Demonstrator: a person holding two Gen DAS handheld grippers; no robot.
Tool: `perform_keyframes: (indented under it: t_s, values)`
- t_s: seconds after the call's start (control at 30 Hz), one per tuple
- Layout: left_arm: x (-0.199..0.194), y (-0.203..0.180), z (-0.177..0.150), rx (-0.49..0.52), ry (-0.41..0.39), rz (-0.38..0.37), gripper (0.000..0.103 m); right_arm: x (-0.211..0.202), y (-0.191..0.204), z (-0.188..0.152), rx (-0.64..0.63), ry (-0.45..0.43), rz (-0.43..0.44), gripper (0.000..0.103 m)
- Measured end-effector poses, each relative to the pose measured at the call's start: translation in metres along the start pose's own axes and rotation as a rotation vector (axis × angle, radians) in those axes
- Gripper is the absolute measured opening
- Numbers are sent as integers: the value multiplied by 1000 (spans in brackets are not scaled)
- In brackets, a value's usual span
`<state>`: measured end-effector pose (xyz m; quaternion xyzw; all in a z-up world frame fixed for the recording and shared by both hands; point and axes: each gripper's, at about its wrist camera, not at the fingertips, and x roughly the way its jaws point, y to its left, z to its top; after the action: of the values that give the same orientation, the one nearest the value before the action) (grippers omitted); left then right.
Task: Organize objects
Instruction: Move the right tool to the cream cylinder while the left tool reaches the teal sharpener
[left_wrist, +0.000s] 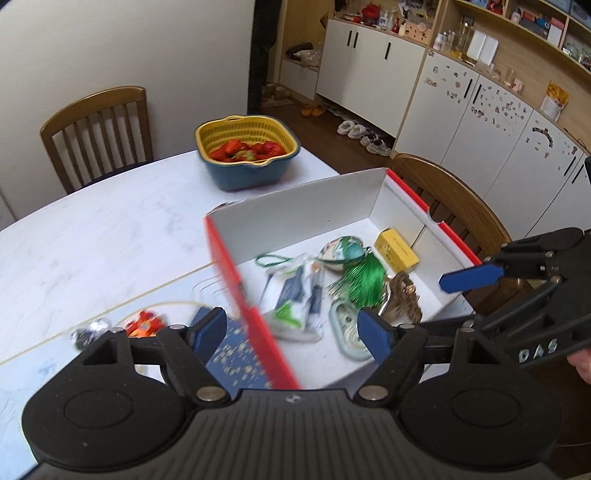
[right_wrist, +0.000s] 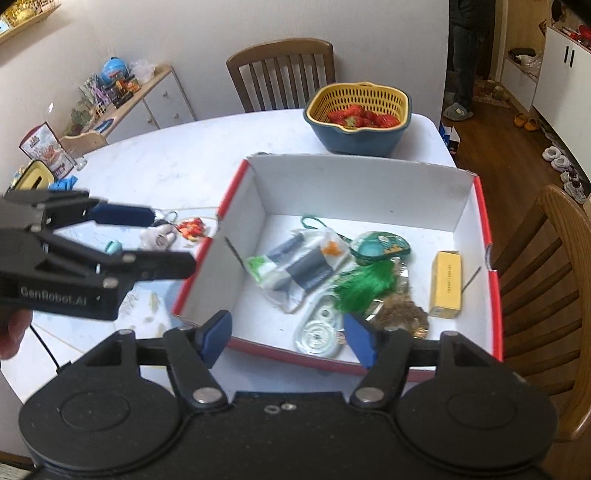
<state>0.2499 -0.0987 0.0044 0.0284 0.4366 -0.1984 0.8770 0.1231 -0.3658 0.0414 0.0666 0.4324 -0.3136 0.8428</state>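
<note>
A red-edged box with white inner walls sits open on the white desk. In the right wrist view it fills the centre. Inside it lie a plastic pouch at about 9 o'clock of the box floor, a green tassel in the middle with a teal ornament touching it at 12 o'clock, a yellow carton at 3 o'clock near the right wall, a brownish gold item at 5 o'clock, and a pale oval case at 6 o'clock.

The right hand-held gripper hovers over the near wall of the box, its blue pads apart with nothing pressed between them; no earlier view is at hand. The left hand-held gripper is likewise spread, straddling the box's red left wall, which is blurred, and it grips nothing. In the right wrist view it reaches in from 9 o'clock, above the desk outside the box.

Outside the box, at its 9 o'clock, small things lie on the desk: an orange-red wrapper and a white toy just beside it. A basket of strawberries stands at 12 o'clock, beyond the box, near the desk's far edge, with a chair behind it.
</note>
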Motion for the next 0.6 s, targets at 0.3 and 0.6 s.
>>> perform_keyframes:
  t_s: [0.3,0.6]
  values:
    - [-41,54,-38,-45,-13,13,84,1,53,-8,-6,-25,4,87]
    - [-66,117,-72,-101,-25,38,101,19,111,-10,-43,-28,20,92]
